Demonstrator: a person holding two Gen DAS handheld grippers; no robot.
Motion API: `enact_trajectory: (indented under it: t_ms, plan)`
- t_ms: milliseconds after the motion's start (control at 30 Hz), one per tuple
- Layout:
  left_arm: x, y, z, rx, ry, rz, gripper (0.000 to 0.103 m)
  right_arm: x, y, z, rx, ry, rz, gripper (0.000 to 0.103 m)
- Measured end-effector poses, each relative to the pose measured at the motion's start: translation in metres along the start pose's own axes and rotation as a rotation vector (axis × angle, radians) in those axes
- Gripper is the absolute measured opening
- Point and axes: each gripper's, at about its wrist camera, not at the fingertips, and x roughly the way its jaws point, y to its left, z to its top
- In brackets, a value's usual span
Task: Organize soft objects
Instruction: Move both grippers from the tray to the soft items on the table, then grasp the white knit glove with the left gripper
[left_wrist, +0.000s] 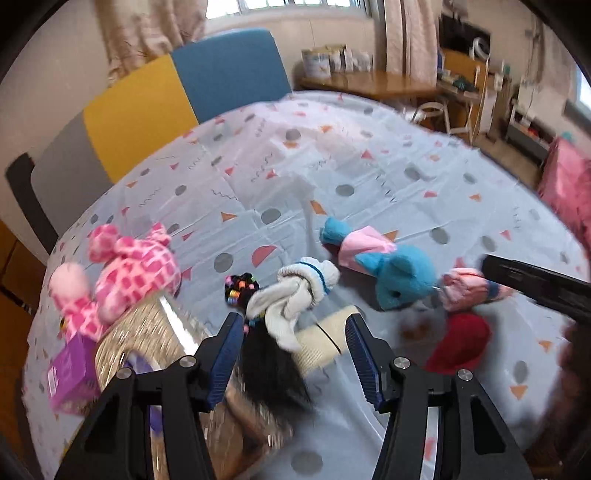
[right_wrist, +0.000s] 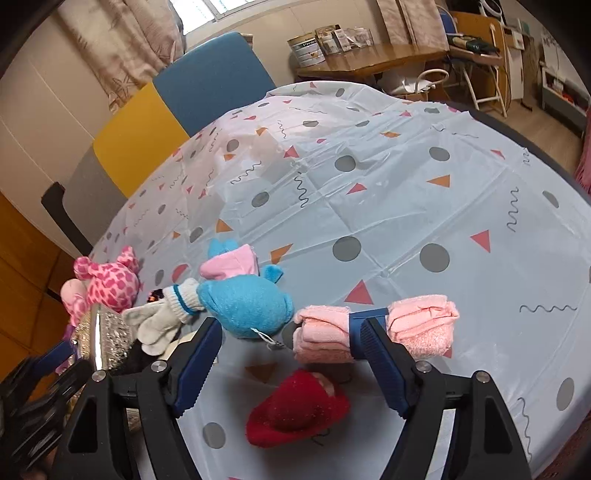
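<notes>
Left gripper (left_wrist: 293, 350): jaws apart and gripping nothing, hovering low over the white glove (left_wrist: 295, 295) and black hairpiece (left_wrist: 269, 362), a cream item (left_wrist: 325, 339) beneath.
Right gripper (right_wrist: 291, 365): wide open and empty, poised above the red hat (right_wrist: 299, 410), the pink towel roll (right_wrist: 376, 332) just beyond.
Step in hand: looks like the reach-and-pick stage, nothing lifted yet.
Next move: I'd say drop over one soft item and close; the glove and hairpiece overlap, so one may drag the other.
Other soft things: blue plush (right_wrist: 245, 302) mid-cluster, pink spotted plush (left_wrist: 125, 273) leaning on the glittery box (left_wrist: 147, 336).
Edges: the cluster sits by the near left edge of the table (right_wrist: 406, 206).
Open room: far and right cloth lies bare.
</notes>
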Motion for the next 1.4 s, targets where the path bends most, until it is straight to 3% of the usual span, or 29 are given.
enact_trajectory:
  t_ms: [167,267,467,533,600,667,767,1067,1300,1400]
  plan:
    - [0.051,-0.010,0.023,0.047,0.100,0.026,0.062,-0.002,0.000,0.001,0.013,0.009,0.046,0.079]
    - [0.072,-0.018,0.032,0.068,0.126,0.023,0.081,-0.001,-0.001,0.002,0.025,0.021,0.070,0.079]
    - [0.112,-0.027,0.044,0.109,0.185,0.059,0.081,-0.004,-0.003,0.004,0.047,0.020,0.108,0.079]
    - [0.120,-0.029,0.046,0.117,0.191,0.069,0.076,-0.005,-0.004,0.004,0.053,0.021,0.116,0.079]
    - [0.131,-0.029,0.046,0.117,0.228,0.069,0.062,-0.005,-0.005,0.005,0.059,0.023,0.122,0.079]
    - [0.142,-0.030,0.043,0.122,0.256,0.062,0.061,-0.005,-0.005,0.005,0.063,0.022,0.124,0.079]
    - [0.138,-0.032,0.043,0.115,0.218,0.067,0.046,-0.005,-0.006,0.005,0.066,0.024,0.125,0.079]
    - [0.073,0.001,0.046,-0.114,0.050,-0.130,0.042,-0.002,-0.006,0.004,0.054,0.026,0.099,0.079]
    - [0.016,0.034,0.029,-0.235,-0.055,-0.188,0.042,0.005,0.001,0.000,0.015,0.052,0.107,0.079]
    - [-0.012,0.052,0.018,-0.282,-0.108,-0.210,0.041,0.011,0.012,-0.005,-0.036,0.081,0.121,0.070]
